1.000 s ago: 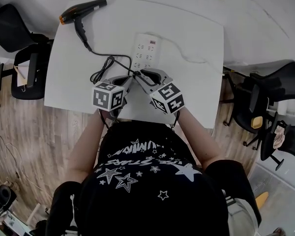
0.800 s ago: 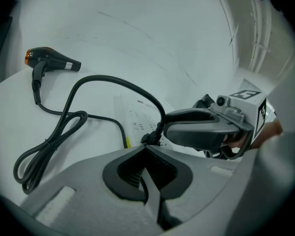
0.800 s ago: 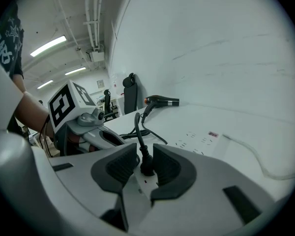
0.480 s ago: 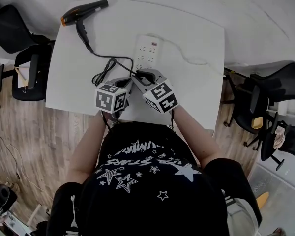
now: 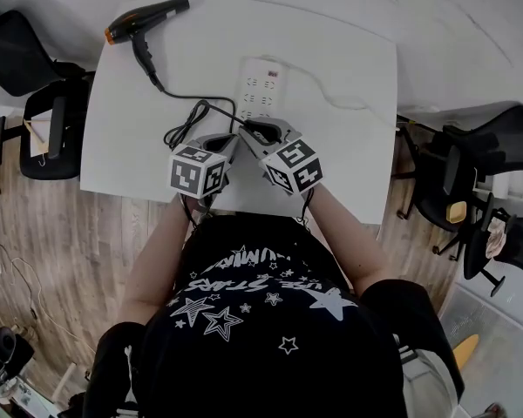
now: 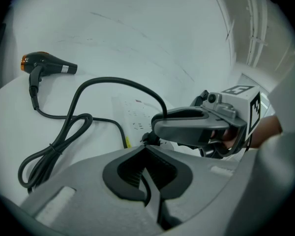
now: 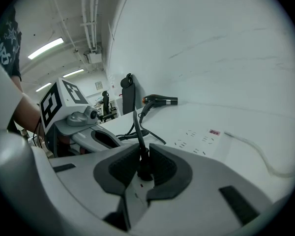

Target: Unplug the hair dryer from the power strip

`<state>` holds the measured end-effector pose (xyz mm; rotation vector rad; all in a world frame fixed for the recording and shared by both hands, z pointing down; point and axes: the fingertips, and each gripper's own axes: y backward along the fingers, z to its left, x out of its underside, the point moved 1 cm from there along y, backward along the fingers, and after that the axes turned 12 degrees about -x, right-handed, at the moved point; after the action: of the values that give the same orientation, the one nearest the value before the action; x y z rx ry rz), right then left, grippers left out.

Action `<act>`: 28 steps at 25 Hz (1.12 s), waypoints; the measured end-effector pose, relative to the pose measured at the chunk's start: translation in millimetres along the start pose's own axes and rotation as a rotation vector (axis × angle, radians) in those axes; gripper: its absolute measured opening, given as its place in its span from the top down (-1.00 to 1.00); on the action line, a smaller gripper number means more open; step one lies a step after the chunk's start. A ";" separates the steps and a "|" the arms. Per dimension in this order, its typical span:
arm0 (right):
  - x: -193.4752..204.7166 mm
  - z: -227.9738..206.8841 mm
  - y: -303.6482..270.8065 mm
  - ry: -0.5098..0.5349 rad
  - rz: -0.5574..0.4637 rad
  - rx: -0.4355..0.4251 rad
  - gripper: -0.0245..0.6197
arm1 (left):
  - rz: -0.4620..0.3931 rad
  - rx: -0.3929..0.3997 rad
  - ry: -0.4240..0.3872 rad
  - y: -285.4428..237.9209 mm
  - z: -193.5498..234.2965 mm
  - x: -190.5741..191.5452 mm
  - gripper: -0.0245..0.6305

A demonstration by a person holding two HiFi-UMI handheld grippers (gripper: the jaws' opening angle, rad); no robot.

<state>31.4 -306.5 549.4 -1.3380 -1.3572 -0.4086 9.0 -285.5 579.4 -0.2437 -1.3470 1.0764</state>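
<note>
The black hair dryer (image 5: 144, 17) with an orange nose lies at the far left corner of the white table (image 5: 349, 164). Its black cord (image 5: 187, 124) loops toward me. The white power strip (image 5: 263, 90) lies mid-table, just beyond both grippers. My right gripper (image 7: 143, 154) is shut on the cord's black plug (image 7: 144, 167), held a little above the table and apart from the power strip (image 7: 201, 139). In the left gripper view, my left gripper (image 6: 145, 149) is shut with nothing visible between its pads. It sits close beside the right gripper (image 6: 187, 127), with the plug (image 6: 150, 138) at that gripper's tip.
The strip's own white cable (image 5: 331, 94) trails off to the right across the table. Black office chairs stand left (image 5: 44, 94) and right (image 5: 471, 181) of the table. The person's torso is at the table's near edge.
Both grippers shifted only slightly near the strip's near end; the right one swung a little to the right with the plug. The hair dryer and strip stayed put.
</note>
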 end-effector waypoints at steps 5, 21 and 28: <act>0.3 2.0 -0.8 0.072 0.031 0.037 0.74 | 0.014 -0.009 -0.006 -1.5 -0.4 -0.2 0.91; -0.3 2.2 2.5 0.110 0.070 0.021 0.75 | 0.075 -0.035 0.023 -4.6 -2.5 -2.3 0.91; 0.1 5.6 1.3 0.142 0.079 0.039 0.76 | 0.074 -0.049 0.008 -5.1 -1.8 -1.3 0.91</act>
<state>30.0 -301.3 547.2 -1.3015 -1.1857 -0.4134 13.1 -288.4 581.6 -0.3360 -1.3676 1.1038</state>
